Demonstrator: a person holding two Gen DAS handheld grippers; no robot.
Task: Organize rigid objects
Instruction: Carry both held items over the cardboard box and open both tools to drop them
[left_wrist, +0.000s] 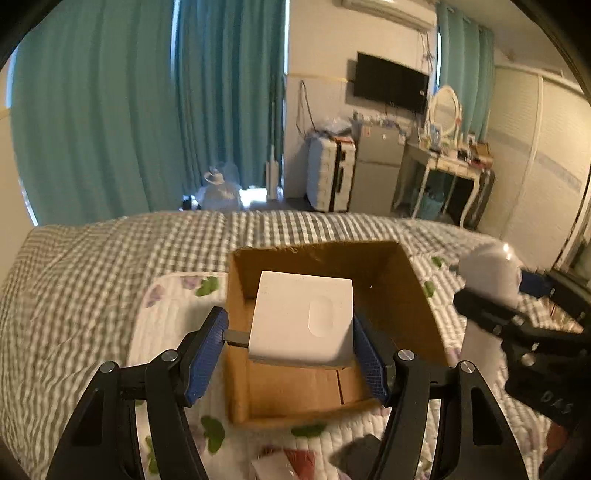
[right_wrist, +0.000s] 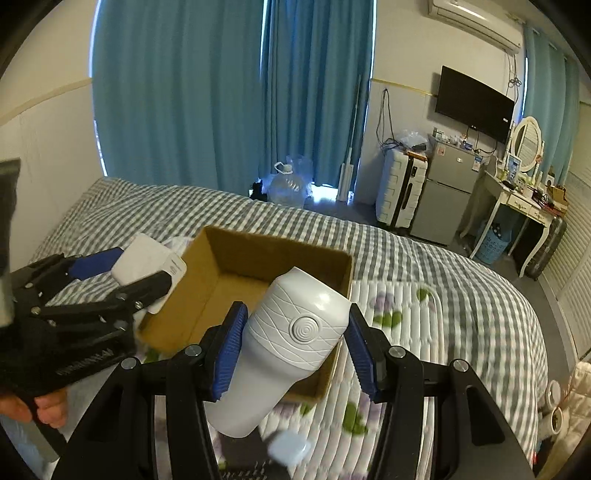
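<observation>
Right gripper (right_wrist: 293, 350) clamps white bottle (right_wrist: 284, 347) over cardboard box (right_wrist: 221, 258).

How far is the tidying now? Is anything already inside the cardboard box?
Done: nothing visible; the cardboard box on the bed looks empty. In hand: the left gripper holds a white charger block, and the right gripper holds a white bottle-shaped device; both are above the box. Left: both must go in, then a small white item and a red-and-white packet on the floral quilt.
</observation>
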